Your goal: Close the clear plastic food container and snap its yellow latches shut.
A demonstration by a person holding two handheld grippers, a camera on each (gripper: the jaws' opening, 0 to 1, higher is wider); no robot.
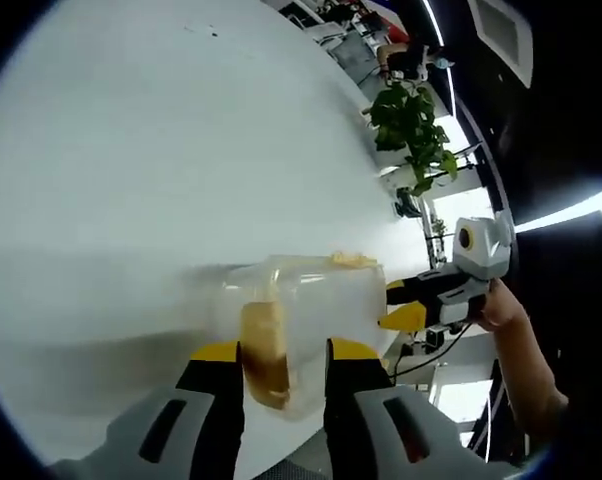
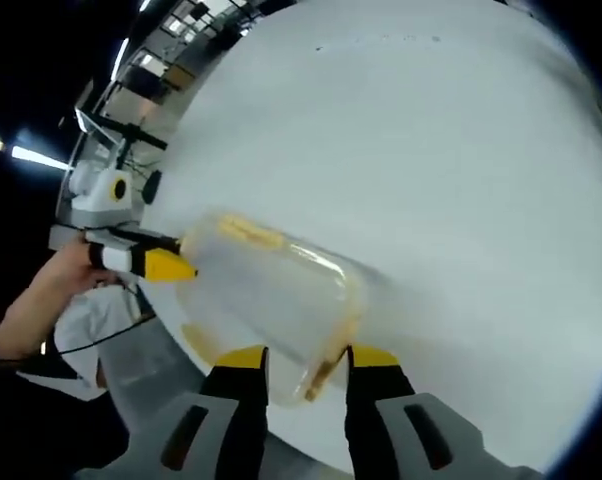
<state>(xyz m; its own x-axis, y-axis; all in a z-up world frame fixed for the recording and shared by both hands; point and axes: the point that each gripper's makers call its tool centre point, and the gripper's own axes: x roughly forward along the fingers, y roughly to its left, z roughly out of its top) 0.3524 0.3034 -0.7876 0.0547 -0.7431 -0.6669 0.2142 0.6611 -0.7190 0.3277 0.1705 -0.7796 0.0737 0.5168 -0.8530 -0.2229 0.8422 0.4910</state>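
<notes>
The clear plastic container (image 1: 311,300) lies on the white table (image 1: 161,150), lid down on it. In the left gripper view my left gripper (image 1: 285,352) clamps its near end, with a yellow latch (image 1: 263,350) between the jaws. The right gripper (image 1: 399,303) meets the container's far right end. In the right gripper view my right gripper (image 2: 307,357) closes on the container (image 2: 271,290) at its near end, where a yellow latch (image 2: 326,368) shows. Another yellow latch (image 2: 246,232) runs along the far edge. The left gripper (image 2: 166,264) touches the far left end.
A green potted plant (image 1: 413,130) stands past the table's far edge. A person's hand (image 1: 501,305) holds the right gripper, and a forearm (image 2: 36,295) holds the left one. The table's edge (image 2: 171,350) runs close under the container.
</notes>
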